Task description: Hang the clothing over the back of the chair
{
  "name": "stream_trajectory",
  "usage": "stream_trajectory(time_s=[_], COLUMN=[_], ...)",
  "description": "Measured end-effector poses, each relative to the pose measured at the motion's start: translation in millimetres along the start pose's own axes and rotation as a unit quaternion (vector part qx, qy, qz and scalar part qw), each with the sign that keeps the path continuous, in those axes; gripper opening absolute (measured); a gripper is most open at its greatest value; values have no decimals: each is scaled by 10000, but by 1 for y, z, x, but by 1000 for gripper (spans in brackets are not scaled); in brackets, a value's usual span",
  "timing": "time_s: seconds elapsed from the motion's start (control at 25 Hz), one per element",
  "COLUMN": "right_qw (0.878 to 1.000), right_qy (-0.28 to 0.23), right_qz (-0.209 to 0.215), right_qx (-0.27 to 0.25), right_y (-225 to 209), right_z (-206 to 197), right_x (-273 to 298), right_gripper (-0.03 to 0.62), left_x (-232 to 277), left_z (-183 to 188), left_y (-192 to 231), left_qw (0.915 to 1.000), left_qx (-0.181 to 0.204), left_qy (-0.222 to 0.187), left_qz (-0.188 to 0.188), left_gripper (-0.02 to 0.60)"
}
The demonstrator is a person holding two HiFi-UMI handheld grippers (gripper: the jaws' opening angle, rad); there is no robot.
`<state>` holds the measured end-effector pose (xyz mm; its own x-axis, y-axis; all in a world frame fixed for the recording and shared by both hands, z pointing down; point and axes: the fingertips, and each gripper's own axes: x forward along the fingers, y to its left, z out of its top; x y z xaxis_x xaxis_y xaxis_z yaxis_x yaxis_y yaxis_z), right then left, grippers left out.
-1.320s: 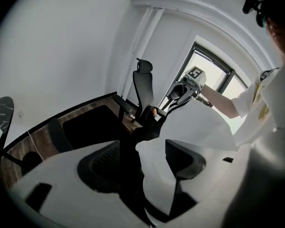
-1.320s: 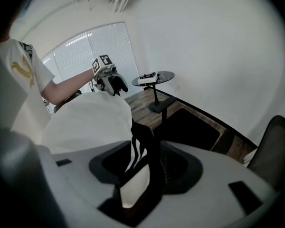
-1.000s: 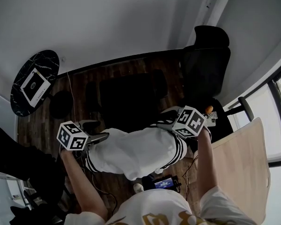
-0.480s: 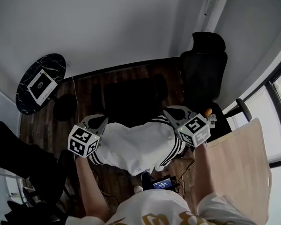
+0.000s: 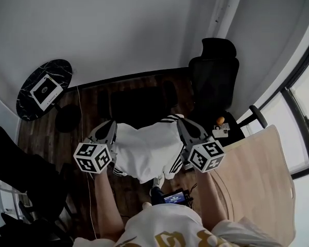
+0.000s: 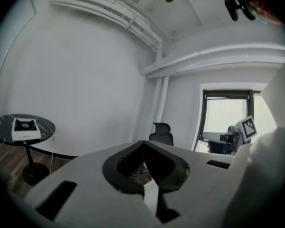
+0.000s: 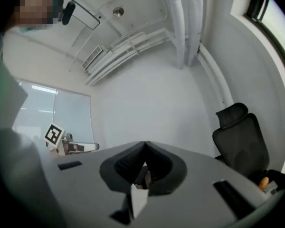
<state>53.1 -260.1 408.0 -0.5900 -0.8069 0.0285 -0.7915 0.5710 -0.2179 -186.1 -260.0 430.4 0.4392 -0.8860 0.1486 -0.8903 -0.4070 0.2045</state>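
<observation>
A white garment with black stripes hangs stretched between my two grippers above the dark wood floor. My left gripper is shut on its left edge, and a strip of white cloth shows pinched in the left gripper. My right gripper is shut on the striped right edge, with a white fold caught in the right gripper. The black office chair stands beyond the garment at the back right, and its tall back and headrest show as the chair and chair.
A low black seat lies on the floor just behind the garment. A round marble side table stands at the left. A pale wooden tabletop fills the right. A small device with cables lies by the person's feet.
Both grippers closed on the garment's edges and rose with it. Their jaws swung from pointing down to roughly level, so the garment now hangs higher and narrower.
</observation>
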Motion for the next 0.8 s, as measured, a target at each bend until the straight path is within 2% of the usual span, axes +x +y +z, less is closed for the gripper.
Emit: stream_trajectory(time_s=[0.08,0.12,0.2,0.32,0.44,0.56,0.68,0.8], right_qw=[10000,9999,9988,9973,9972,9970,9950,9947], right_qy=[-29,38,155,220,203,74,94,192], right_qz=[-12,-62,-181,-183,-116,-228,-359,-380], right_qx=[-6,-127,-419,-678,-717,-739,-924,-936], right_y=[9,14,23,42,59,67,71,71], right_z=[1,-1,-7,-15,-22,-19,-21,-28], right_x=[-10,-14,-21,-31,-43,-54,-60,-65], right_gripper=[12,12,12,12,12,12,12,12], left_x=[-11,-17,-29,-46,-60,-69,-77,-85], left_z=[3,3,0,-3,-6,-11,-23,-31], left_y=[-4,-7,-14,-31,-51,-65,-70,-68], left_qw=[9989,9985,9990,9986,9976,9975,9974,9968], left_qx=[-390,-460,-282,223,191,257,515,550], left_qy=[-235,-299,-347,-464,-662,-654,-495,-528], left_qz=[-63,-68,-18,82,-49,-108,10,243], left_gripper=[20,20,20,20,20,20,20,20])
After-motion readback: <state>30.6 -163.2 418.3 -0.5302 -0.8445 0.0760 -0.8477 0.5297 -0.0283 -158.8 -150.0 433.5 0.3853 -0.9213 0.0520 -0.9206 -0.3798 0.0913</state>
